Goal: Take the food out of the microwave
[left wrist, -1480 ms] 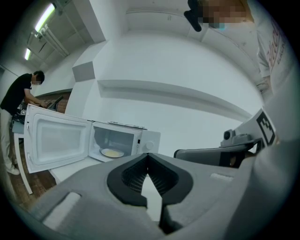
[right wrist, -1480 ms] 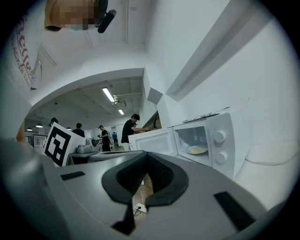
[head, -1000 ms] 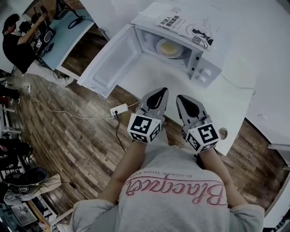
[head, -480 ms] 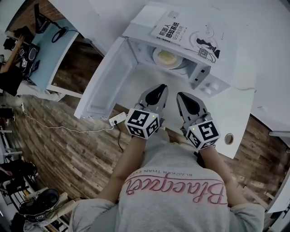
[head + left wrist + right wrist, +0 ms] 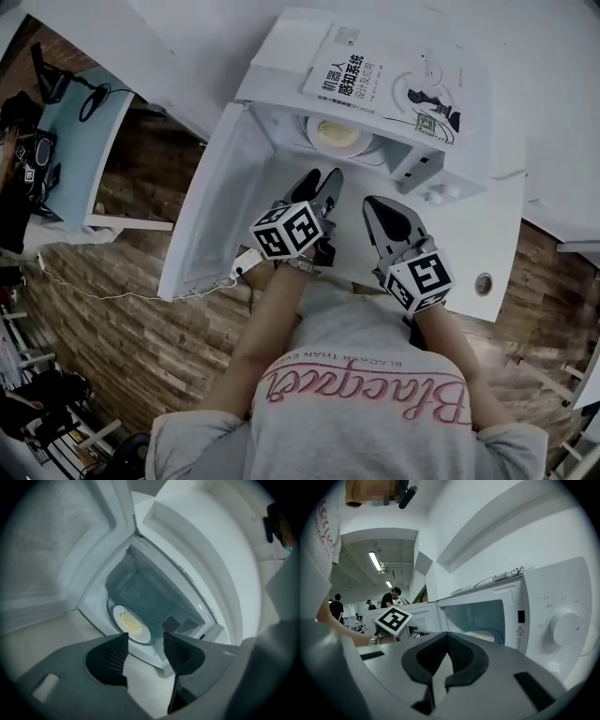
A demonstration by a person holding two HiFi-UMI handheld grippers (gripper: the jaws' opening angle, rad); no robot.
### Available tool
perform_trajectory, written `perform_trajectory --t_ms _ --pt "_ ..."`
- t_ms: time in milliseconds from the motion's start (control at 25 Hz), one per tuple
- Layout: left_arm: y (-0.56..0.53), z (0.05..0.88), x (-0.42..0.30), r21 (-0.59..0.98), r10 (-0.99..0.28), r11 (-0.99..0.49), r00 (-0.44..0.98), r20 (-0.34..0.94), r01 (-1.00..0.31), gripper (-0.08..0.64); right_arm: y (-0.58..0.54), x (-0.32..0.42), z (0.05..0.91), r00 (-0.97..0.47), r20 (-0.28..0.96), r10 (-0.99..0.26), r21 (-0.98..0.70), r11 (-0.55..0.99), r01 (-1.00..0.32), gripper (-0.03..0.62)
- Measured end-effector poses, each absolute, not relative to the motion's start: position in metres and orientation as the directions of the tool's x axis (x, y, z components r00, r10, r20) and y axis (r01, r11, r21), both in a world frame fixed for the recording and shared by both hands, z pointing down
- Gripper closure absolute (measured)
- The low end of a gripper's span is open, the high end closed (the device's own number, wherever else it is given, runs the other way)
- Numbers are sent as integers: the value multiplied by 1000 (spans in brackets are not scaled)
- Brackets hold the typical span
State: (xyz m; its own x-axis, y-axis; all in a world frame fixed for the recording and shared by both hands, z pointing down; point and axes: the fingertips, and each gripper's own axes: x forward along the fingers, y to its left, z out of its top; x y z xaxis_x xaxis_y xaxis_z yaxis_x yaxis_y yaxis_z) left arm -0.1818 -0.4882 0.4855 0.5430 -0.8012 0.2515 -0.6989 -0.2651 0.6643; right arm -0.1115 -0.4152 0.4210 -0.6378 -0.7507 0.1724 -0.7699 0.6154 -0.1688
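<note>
**Head view.** The microwave (image 5: pixel 281 52) is standing on a white table (image 5: pixel 469 234), with its door (image 5: pixel 211 206) hanging fully open to the left. A book (image 5: pixel 394 84) is lying flat on the microwave's top. The plate of food (image 5: pixel 339 134) is sitting inside the microwave, untouched. The left gripper (image 5: pixel 317 180) is pointing into the door opening, near the plate but apart from it. The right gripper (image 5: pixel 377 204) is hovering over the table just right of the left one, short of the opening. Below the near table edge a wooden plank floor (image 5: pixel 122 347) is showing. A white power strip (image 5: pixel 246 262) is lying on it, and a pale blue desk (image 5: pixel 70 159) is standing at far left.

**Left gripper view.** The jaws are opening. A clear gap is separating the two pads (image 5: pixel 112 656), and nothing is lying between them. The plate is showing beyond the gap, at the left of the cavity (image 5: pixel 145 595), carrying pale yellow food. The door is filling the left of this view.

**Right gripper view.** The jaws are meeting at their tips and gripping nothing. The microwave's round dial (image 5: pixel 565 626) is facing the camera at right, and a white wall (image 5: pixel 487 522) is rising behind the microwave. The left gripper's marker cube (image 5: pixel 393 619) is showing at left. Beyond it an open room is extending far under ceiling strip lights (image 5: pixel 375 560), and several people (image 5: pixel 391 597) are standing there.
</note>
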Motion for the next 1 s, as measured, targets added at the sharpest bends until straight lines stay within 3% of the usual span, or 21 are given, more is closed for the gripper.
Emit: perform_trajectory --t_ms 200,480,720,1000 --pt "-519 510 -189 784 -804 -73 501 320 -617 262 -424 -104 432 -607 209 -767 -169 583 -795 583" --pt "-547 546 -197 812 -773 119 460 437 -571 253 -432 -104 439 -600 233 -765 -156 580 -800 583" --pt "-555 566 -196 773 -722 231 428 544 -591 253 -434 -101 445 -595 253 -763 -153 576 -803 583" --pt "-552 569 -202 782 -735 249 414 537 -571 253 -433 -102 447 -599 257 -758 -148 582 -800 583"
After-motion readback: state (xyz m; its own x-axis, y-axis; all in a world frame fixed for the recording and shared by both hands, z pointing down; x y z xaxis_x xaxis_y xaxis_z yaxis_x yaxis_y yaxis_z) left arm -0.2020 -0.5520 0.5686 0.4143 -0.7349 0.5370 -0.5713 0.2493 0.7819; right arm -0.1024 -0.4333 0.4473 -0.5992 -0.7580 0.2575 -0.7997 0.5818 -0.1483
